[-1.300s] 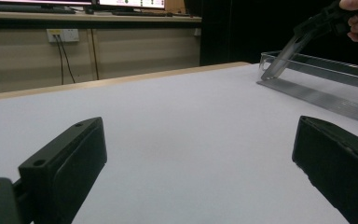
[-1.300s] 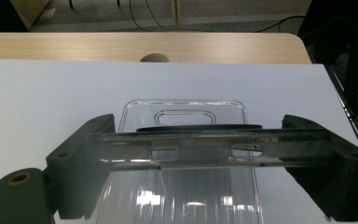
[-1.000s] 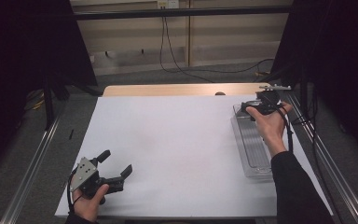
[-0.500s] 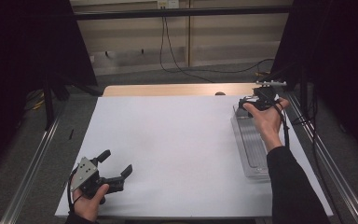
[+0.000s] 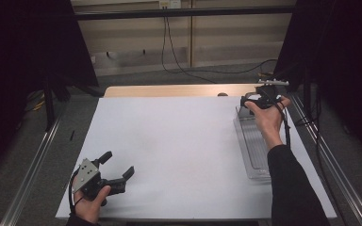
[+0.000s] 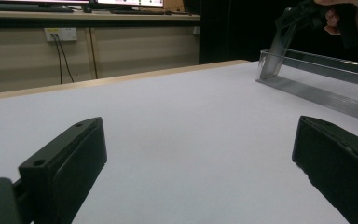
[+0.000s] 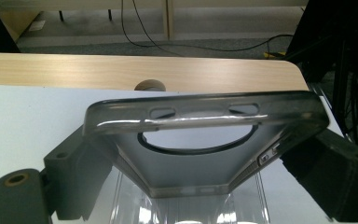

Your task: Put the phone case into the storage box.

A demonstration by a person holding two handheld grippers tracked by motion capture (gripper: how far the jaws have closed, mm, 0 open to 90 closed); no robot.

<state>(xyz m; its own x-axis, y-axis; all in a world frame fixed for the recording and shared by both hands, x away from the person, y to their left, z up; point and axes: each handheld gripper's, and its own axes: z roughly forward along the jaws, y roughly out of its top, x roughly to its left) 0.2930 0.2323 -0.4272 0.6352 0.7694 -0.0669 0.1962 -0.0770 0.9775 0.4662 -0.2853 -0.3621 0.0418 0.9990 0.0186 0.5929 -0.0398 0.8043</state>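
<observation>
Right gripper (image 5: pixel 253 101), held above the far end of the clear tray (image 5: pixel 254 155), with both jaws pressed against the long edges of a translucent phone case (image 7: pixel 200 140). In the right gripper view the case spans the gap between the jaws, its camera cut-out uppermost, and the tray's ribbed clear floor lies directly beneath it. In the left gripper view the case (image 6: pixel 279 49) hangs tilted over the tray's far end wall. The tray lies lengthwise along the right edge of the white sheet (image 5: pixel 179 150). Beyond the tray's far end runs a bare wooden strip of table (image 5: pixel 169 90), with a small round cap (image 7: pixel 149 85) set in it. Left gripper (image 5: pixel 119 168), well apart from the tray at the sheet's near left corner, rests with jaws spread wide and nothing between them. Nothing stands between it and the tray.
</observation>
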